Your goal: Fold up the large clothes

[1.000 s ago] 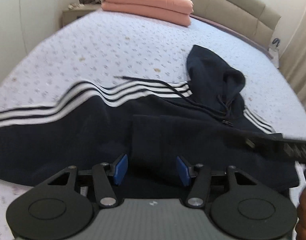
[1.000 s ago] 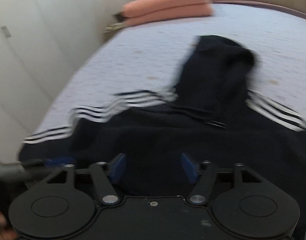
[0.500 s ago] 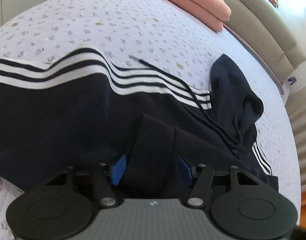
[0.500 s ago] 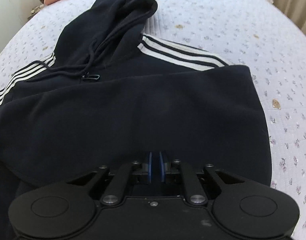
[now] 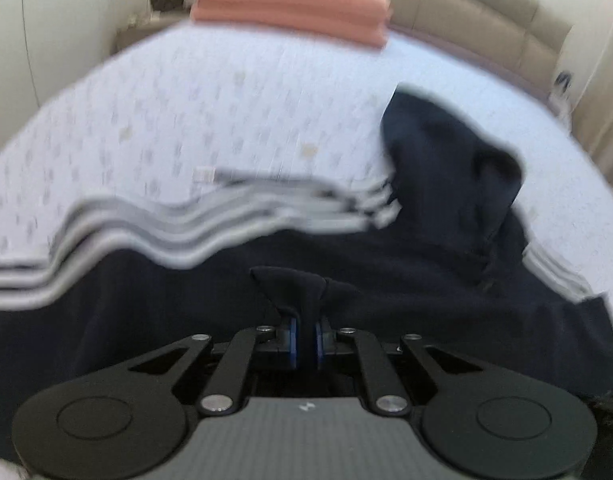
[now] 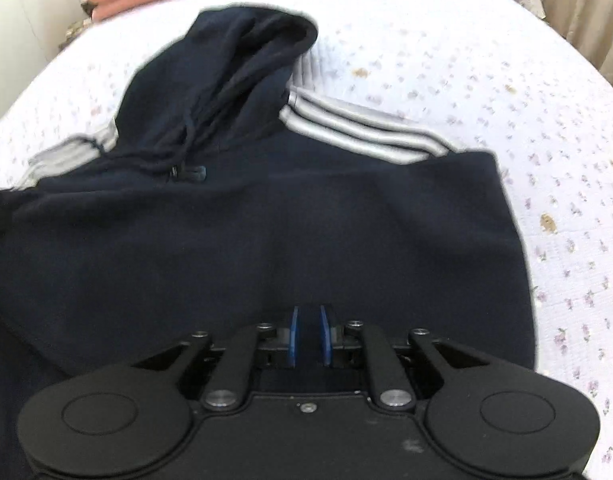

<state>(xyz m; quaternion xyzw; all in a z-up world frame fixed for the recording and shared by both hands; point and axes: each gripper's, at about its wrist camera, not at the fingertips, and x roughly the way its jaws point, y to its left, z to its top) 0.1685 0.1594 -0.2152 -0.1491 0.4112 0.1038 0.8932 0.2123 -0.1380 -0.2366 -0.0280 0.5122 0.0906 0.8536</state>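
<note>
Hoodie [image 6: 266, 232] lies on the bed [image 6: 506, 80], hood away from me. Left tongs [image 5: 305, 338] pinch a tuft of dark cloth. Right tongs [image 6: 307, 336] narrow on the near hem. Folding barely begun: left sleeve still spread, body unfolded.

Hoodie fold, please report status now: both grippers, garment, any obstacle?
Left gripper shut on hoodie fabric. Right gripper shut on its near edge. Hoodie lies on bed. No obstacle seen.

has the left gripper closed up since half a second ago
Yes. The left gripper, open earlier, is now shut on a raised fold of the navy hoodie, pinched clear of the bed.
</note>
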